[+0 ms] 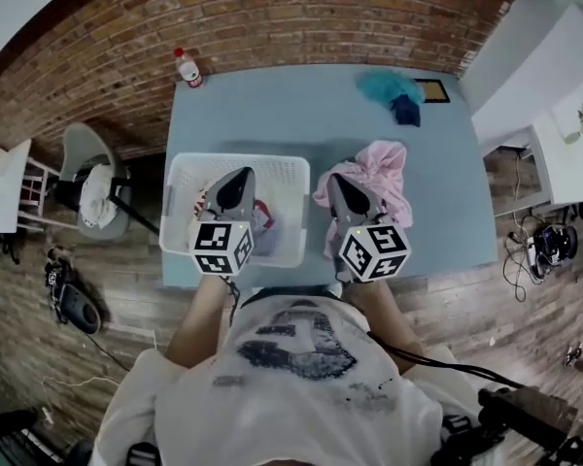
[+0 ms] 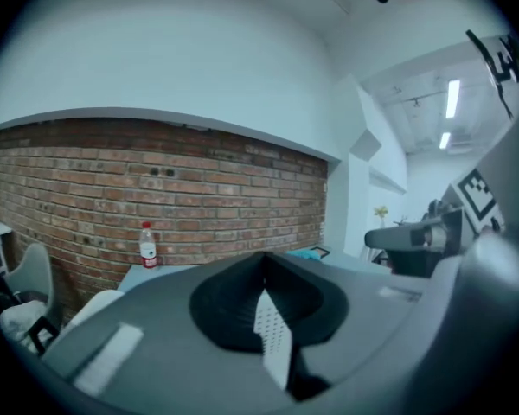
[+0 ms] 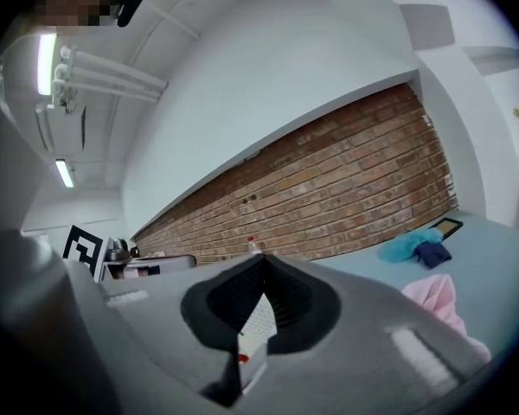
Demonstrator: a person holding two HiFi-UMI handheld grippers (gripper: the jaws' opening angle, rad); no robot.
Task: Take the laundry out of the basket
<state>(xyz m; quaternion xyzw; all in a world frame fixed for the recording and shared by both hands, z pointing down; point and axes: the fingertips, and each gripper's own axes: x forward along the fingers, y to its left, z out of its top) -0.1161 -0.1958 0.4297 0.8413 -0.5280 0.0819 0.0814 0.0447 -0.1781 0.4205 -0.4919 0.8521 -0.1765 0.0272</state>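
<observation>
The basket [image 1: 272,168], one unit, sits open side up on the near left of the tabletop [image 1: 301,115]. Its long axis runs parallel to the near edge. The laundry [image 1: 263,217] inside is partly hidden by the left gripper [image 1: 241,176]. Three items lie outside the basket: pink cloth [image 1: 384,168], teal cloth [image 1: 389,85], dark blue cloth [image 1: 405,112]. The left gripper and right gripper [image 1: 338,182] both have their jaws pressed together, empty. Only the head view shows the basket. One bottle [image 1: 188,67] stands at the far edge.

My left gripper [image 1: 241,175]: jaws closed, held above the basket [image 1: 290,178]. My right gripper [image 1: 336,179]: jaws closed, just right of it.
</observation>
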